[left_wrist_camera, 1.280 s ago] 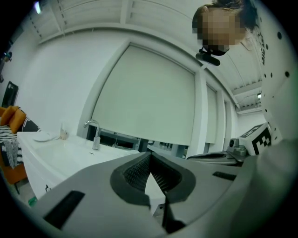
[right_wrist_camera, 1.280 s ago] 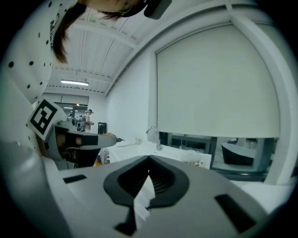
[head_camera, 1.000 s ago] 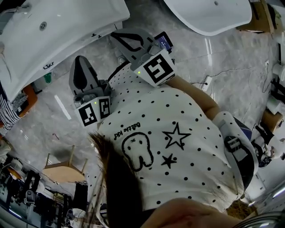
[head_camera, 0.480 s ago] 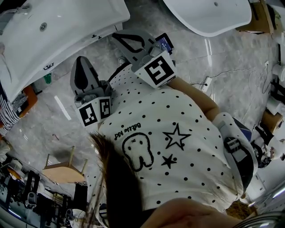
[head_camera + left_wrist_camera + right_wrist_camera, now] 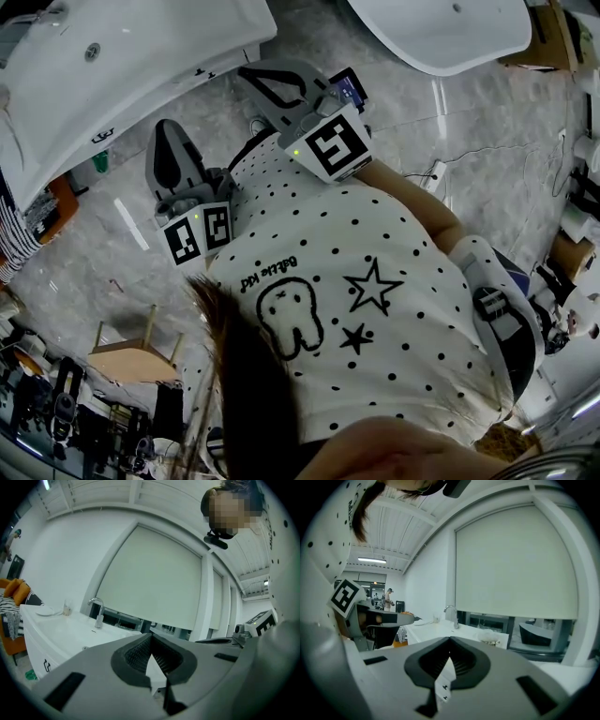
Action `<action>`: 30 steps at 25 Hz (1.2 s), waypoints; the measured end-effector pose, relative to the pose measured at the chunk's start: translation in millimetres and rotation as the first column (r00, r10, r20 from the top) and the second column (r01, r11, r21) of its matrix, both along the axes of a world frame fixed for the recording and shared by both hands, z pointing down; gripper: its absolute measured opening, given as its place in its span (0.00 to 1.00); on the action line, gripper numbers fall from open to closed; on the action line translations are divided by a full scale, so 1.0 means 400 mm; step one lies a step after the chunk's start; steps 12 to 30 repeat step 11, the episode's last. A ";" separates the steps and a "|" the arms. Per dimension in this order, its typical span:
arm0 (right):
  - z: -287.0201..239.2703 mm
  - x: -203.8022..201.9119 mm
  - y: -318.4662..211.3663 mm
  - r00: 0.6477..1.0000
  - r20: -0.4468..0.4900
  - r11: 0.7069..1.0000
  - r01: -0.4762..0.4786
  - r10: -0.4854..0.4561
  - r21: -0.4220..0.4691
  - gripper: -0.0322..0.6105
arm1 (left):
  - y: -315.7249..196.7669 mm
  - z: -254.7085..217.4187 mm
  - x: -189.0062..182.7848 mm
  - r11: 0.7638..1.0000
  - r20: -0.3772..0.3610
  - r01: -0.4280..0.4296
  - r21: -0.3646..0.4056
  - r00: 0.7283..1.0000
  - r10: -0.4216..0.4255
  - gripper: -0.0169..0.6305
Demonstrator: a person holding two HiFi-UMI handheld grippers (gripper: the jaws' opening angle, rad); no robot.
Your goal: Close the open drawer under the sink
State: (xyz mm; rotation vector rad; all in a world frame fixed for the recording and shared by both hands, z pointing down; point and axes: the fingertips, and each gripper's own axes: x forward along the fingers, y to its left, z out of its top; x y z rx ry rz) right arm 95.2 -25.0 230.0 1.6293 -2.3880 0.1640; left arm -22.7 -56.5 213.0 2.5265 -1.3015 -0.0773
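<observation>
The grey left gripper (image 5: pixel 151 638) and right gripper (image 5: pixel 450 643) stood closed and empty, well apart from the glossy white rectangular sink cabinet (image 5: pixel 141 56) at 10 o'clock. With the drawer front unseen, a blind push could have missed it.

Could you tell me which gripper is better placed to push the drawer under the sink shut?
Probably the right gripper: its shut jaws face the white sink cabinet head-on, with small dark handles dead ahead. The left gripper, also shut, has the cabinet off to its left.
</observation>
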 end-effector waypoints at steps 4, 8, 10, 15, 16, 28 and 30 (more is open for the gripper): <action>0.000 0.011 0.002 1.000 0.003 1.000 -0.016 0.016 -0.001 0.07 | 0.004 -0.007 0.006 1.000 -0.001 -0.008 0.013 1.000 0.008 0.04; 0.000 0.015 0.008 1.000 0.000 1.000 -0.022 0.022 -0.002 0.07 | 0.010 -0.008 0.004 1.000 -0.005 -0.007 0.012 1.000 0.007 0.04; 0.003 0.012 0.014 1.000 -0.004 1.000 -0.019 0.019 -0.003 0.07 | 0.014 -0.004 0.001 1.000 -0.007 -0.004 0.008 1.000 0.004 0.04; 0.005 0.010 0.016 1.000 -0.006 1.000 -0.017 0.017 -0.003 0.07 | 0.017 -0.002 -0.001 1.000 -0.009 -0.003 0.006 1.000 0.003 0.04; 0.005 0.010 0.016 1.000 -0.006 1.000 -0.017 0.017 -0.003 0.07 | 0.017 -0.002 -0.001 1.000 -0.009 -0.003 0.006 1.000 0.003 0.04; 0.005 0.010 0.016 1.000 -0.006 1.000 -0.017 0.017 -0.003 0.07 | 0.017 -0.002 -0.001 1.000 -0.009 -0.003 0.006 1.000 0.003 0.04; 0.005 0.010 0.016 1.000 -0.006 1.000 -0.017 0.017 -0.003 0.07 | 0.017 -0.002 -0.001 1.000 -0.009 -0.003 0.006 1.000 0.003 0.04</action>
